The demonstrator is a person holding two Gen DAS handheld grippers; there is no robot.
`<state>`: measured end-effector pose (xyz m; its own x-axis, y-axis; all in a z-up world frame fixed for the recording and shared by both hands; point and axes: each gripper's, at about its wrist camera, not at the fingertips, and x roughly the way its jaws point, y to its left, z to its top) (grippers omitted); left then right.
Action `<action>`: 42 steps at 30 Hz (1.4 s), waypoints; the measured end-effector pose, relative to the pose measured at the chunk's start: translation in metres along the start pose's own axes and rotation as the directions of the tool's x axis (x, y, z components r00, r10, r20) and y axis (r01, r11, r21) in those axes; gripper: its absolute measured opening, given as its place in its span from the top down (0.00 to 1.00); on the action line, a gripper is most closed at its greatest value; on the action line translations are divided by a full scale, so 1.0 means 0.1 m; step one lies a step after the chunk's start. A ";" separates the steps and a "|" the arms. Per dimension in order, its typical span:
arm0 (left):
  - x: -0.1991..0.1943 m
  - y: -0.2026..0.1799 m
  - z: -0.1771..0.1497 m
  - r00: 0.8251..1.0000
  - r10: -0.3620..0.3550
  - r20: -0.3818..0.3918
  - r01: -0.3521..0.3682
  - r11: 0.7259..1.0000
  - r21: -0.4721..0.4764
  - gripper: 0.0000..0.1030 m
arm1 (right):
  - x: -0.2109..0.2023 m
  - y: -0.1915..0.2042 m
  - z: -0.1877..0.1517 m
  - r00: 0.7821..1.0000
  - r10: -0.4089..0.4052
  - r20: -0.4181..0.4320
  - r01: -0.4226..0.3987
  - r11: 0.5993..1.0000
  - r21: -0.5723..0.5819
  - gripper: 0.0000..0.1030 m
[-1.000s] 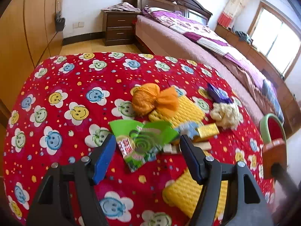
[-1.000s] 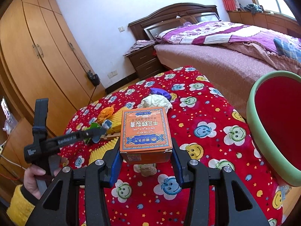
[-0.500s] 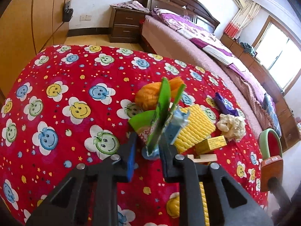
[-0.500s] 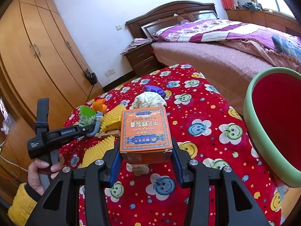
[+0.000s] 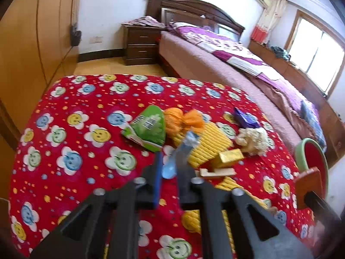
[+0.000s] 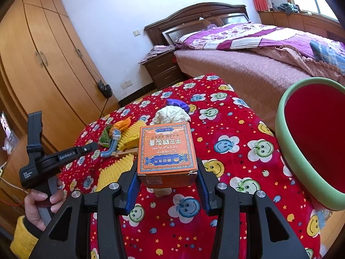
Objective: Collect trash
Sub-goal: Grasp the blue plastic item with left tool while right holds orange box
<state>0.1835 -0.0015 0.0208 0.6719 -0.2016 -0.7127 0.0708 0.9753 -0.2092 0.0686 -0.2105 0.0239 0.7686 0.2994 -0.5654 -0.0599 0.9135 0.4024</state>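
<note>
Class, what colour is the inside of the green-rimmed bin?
Red inside the bin, clearest in the right wrist view.

The red basin [image 6: 286, 151] is cut by the right edge; the box [image 6: 167, 151] hides a beige scrap [image 6: 162, 192] beneath.

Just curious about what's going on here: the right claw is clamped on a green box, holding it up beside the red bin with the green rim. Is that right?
Not quite. The box in the right claw is orange, not green, as the right wrist view shows. The rest stands: the claw is clamped on it, beside the red bin with the green rim.
</note>
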 end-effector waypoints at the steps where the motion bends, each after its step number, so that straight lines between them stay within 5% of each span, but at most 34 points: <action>1: 0.02 0.03 0.03 1.000 0.014 -0.005 -0.014 1.000 -0.012 0.62 | 0.00 0.00 0.00 1.000 0.000 0.000 0.000 1.000 0.000 0.54; 6: 0.17 0.22 0.19 0.998 0.050 -0.029 -0.053 0.994 -0.096 0.43 | -0.01 -0.02 0.00 1.000 0.002 0.002 -0.002 1.000 0.004 0.54; 12: 0.47 0.36 0.39 0.992 0.032 -0.124 -0.049 0.989 -0.137 0.43 | 0.01 -0.11 0.02 1.000 -0.002 0.000 0.002 1.000 0.021 0.54; 26: 0.67 0.35 0.46 0.993 0.018 -0.114 -0.040 0.981 -0.191 0.43 | 0.04 -0.28 0.03 1.000 -0.010 -0.006 0.011 0.999 0.048 0.54; 34: 0.46 0.41 0.36 0.996 -0.045 -0.075 0.027 0.972 -0.234 0.62 | -0.03 -0.28 0.02 1.000 -0.013 0.007 0.013 0.999 0.051 0.54; 42: 0.42 0.40 0.25 0.992 -0.060 -0.113 0.032 0.973 -0.230 0.64 | -0.17 -0.19 -0.03 1.000 -0.009 0.024 0.008 0.999 0.034 0.54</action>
<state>0.2333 0.0314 -0.0004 0.5789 -0.2683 -0.7700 -0.0791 0.9214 -0.3806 0.0550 -0.2324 0.0233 0.7839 0.2844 -0.5519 -0.0319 0.9062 0.4217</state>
